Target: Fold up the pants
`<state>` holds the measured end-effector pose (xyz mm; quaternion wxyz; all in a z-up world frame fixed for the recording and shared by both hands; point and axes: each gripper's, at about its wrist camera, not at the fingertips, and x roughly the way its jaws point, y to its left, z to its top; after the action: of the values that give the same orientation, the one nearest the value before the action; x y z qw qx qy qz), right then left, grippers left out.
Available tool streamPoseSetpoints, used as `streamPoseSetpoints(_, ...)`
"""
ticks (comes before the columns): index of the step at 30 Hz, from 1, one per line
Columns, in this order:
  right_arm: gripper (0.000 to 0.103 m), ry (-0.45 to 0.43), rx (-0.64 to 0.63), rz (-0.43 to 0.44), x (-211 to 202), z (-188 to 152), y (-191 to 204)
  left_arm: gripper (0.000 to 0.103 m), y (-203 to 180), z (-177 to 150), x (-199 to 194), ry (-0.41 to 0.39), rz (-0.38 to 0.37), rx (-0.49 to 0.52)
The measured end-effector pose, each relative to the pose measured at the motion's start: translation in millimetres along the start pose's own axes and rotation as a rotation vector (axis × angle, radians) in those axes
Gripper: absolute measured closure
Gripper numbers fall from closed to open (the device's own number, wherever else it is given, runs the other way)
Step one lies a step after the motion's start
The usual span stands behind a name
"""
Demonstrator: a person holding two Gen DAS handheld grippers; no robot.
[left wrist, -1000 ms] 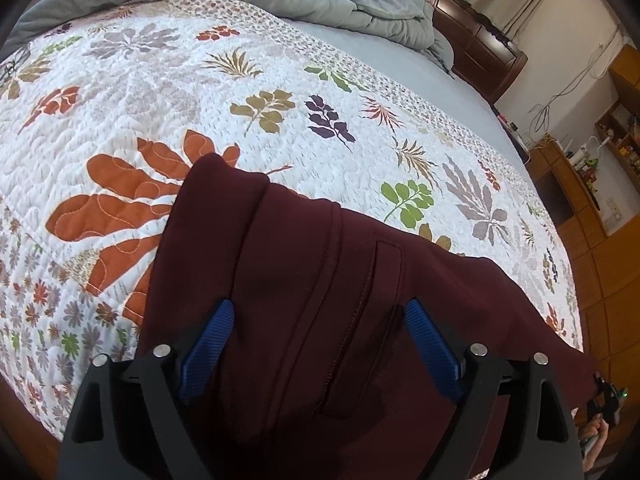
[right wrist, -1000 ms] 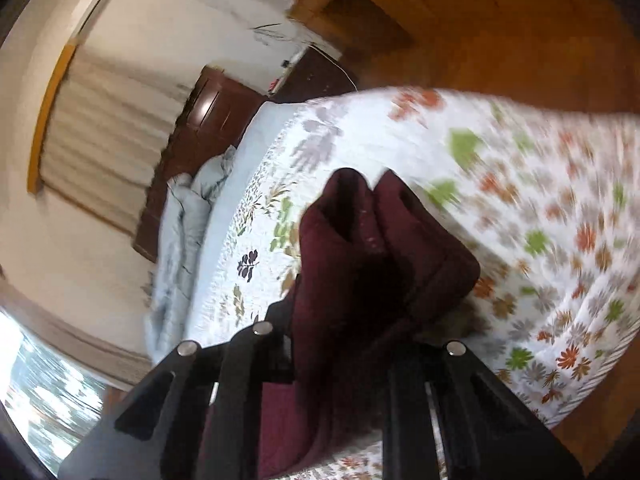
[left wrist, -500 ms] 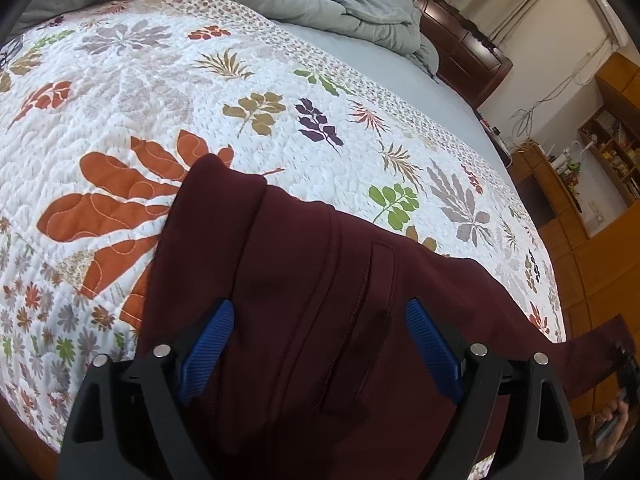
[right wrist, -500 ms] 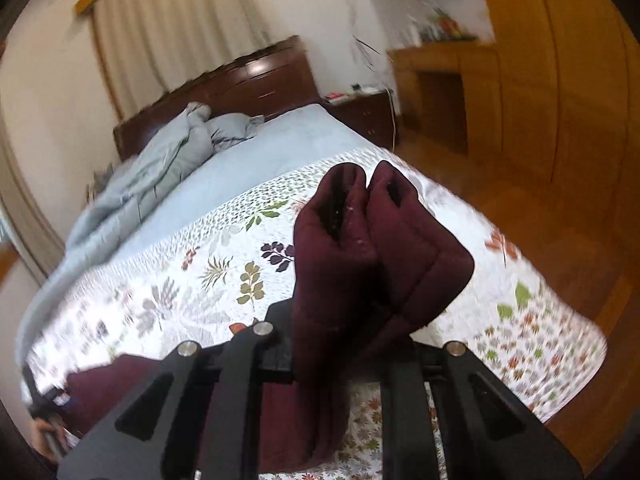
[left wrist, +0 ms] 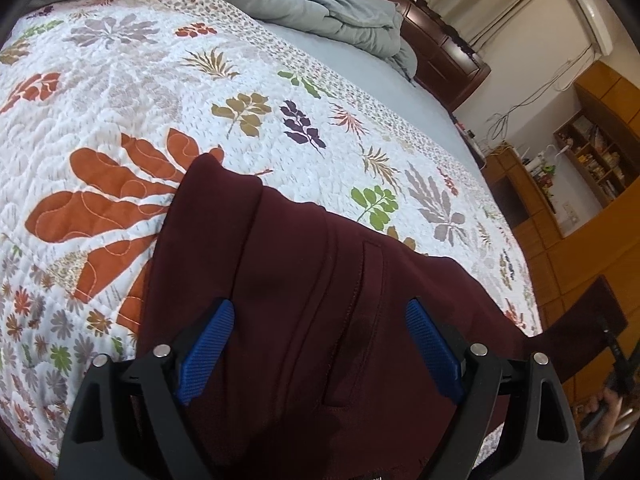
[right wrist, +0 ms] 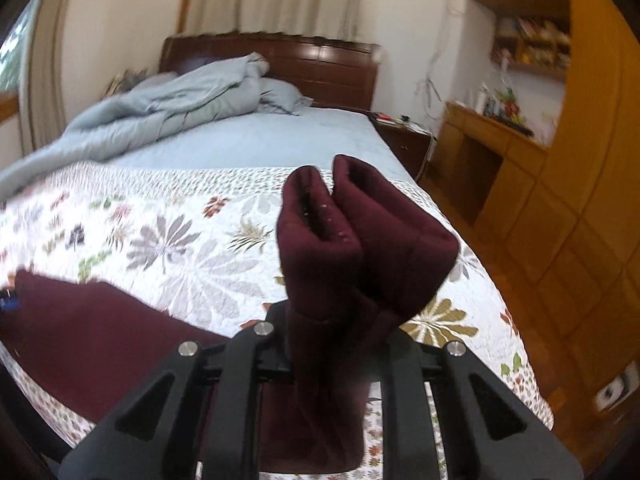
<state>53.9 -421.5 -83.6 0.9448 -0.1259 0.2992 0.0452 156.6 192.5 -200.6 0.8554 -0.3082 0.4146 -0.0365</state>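
Up close, pants [right wrist: 360,248] clamped in right hand-held gripper [right wrist: 336,356]

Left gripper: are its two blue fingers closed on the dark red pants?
No, the left gripper has its blue fingers spread wide apart above the maroon pants, which lie flat on the floral quilt.
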Motion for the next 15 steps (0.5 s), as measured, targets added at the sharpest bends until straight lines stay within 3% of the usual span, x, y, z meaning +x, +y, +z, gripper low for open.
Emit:
streamPoseSetpoints(6, 0.089, 0.025, -0.244, -0.039, 15.6, -16.4, 85.9, 0.015, 3.6, -0.9, -2.6, -0.008, -0.03, -0.012)
streamPoseSetpoints(11, 0.089, 0.017, -0.58, -0.115, 32.7, -59.0, 171.7, 0.015, 5.6, -2.1, -3.6, -0.011, -0.047, -0.02)
streamPoseSetpoints(15, 0.089, 0.005, -0.812, -0.17, 46.1, -101.7, 216.2, 0.015, 6.6, -2.4, -4.1, -0.012, -0.059, -0.021)
